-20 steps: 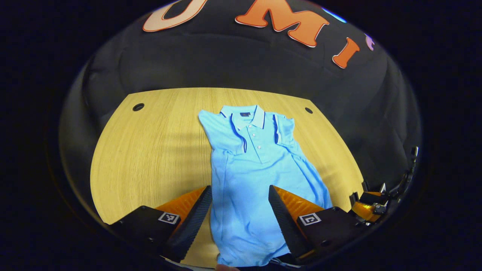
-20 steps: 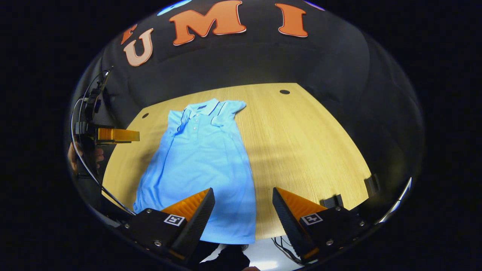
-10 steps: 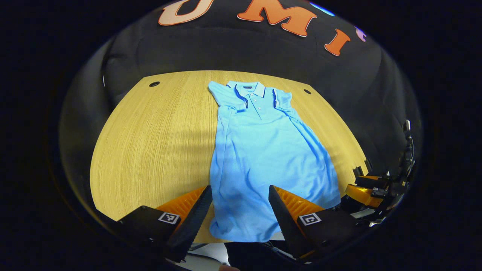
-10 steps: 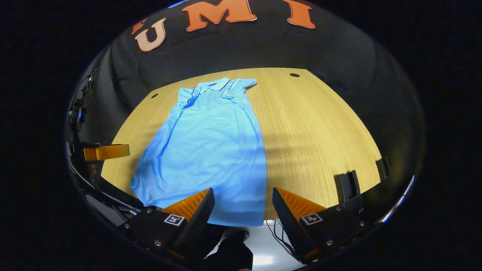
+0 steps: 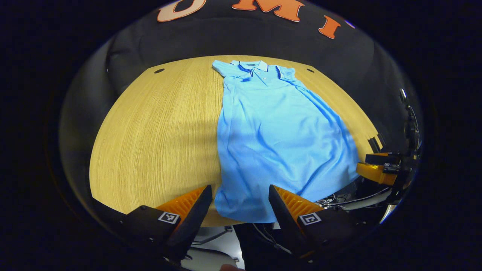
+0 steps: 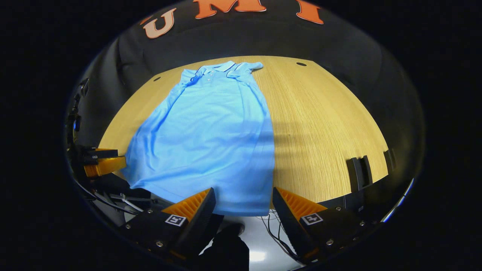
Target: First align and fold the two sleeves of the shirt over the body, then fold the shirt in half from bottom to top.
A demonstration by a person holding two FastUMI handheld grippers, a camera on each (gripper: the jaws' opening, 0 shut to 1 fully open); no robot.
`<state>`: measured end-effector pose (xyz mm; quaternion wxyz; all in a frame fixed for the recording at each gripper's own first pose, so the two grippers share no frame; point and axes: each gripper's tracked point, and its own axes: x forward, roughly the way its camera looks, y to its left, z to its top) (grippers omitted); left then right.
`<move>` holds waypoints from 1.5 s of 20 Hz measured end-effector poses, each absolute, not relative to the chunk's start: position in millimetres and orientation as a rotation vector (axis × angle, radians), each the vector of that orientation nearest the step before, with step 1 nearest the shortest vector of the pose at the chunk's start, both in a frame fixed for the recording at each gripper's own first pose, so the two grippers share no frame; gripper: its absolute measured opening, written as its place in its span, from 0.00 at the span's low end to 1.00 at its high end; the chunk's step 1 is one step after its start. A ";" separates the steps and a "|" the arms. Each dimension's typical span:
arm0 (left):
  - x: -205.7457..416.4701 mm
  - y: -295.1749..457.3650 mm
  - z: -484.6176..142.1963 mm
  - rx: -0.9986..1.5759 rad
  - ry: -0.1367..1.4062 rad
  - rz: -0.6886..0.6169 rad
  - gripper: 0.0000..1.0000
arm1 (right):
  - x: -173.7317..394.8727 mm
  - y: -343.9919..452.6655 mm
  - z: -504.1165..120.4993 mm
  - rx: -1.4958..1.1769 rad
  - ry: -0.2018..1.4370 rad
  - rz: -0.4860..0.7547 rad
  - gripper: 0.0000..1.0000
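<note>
Pretty dim booth overall, but the pale wooden tabletop [image 5: 150, 131] and the light blue polo shirt [image 5: 275, 128] are lit decently from above, with soft banded shadows lying across the wood [image 6: 320, 128] and a darker patch over the shirt's lower half [image 6: 211, 158]. Heavy fisheye warp in both views, so the table edge bows into a curve and everything squashes near the rim. Focus is sharp in the middle, and there's a bright glare spot on the pale floor [image 6: 260, 256] below the table edge.
</note>
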<state>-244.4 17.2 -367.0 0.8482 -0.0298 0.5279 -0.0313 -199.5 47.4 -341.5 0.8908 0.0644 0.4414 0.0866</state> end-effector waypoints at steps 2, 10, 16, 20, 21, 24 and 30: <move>-246.2 18.7 -375.4 -0.030 1.111 -0.056 0.99 | -199.1 47.7 -346.6 0.118 0.922 0.175 0.95; -246.5 21.5 -384.4 -0.040 1.110 -0.006 1.00 | -197.7 43.6 -358.8 0.085 0.929 0.158 0.89; -237.1 0.0 -390.1 -0.019 1.108 -0.016 0.77 | -184.3 28.2 -362.0 0.162 0.908 0.081 0.30; -236.2 -16.6 -387.3 -0.126 1.150 -0.027 0.10 | -186.7 35.7 -359.1 0.236 0.959 0.135 0.06; -233.8 -17.6 -378.9 -0.140 1.140 -0.025 0.08 | -185.8 34.0 -355.3 0.244 0.961 0.138 0.04; -221.4 -16.1 -351.5 -0.130 1.080 -0.059 0.06 | -173.8 30.2 -327.5 0.253 0.909 0.155 0.04; -198.1 -10.0 -305.5 -0.163 0.997 -0.035 0.06 | -153.0 19.0 -274.6 0.202 0.813 0.191 0.04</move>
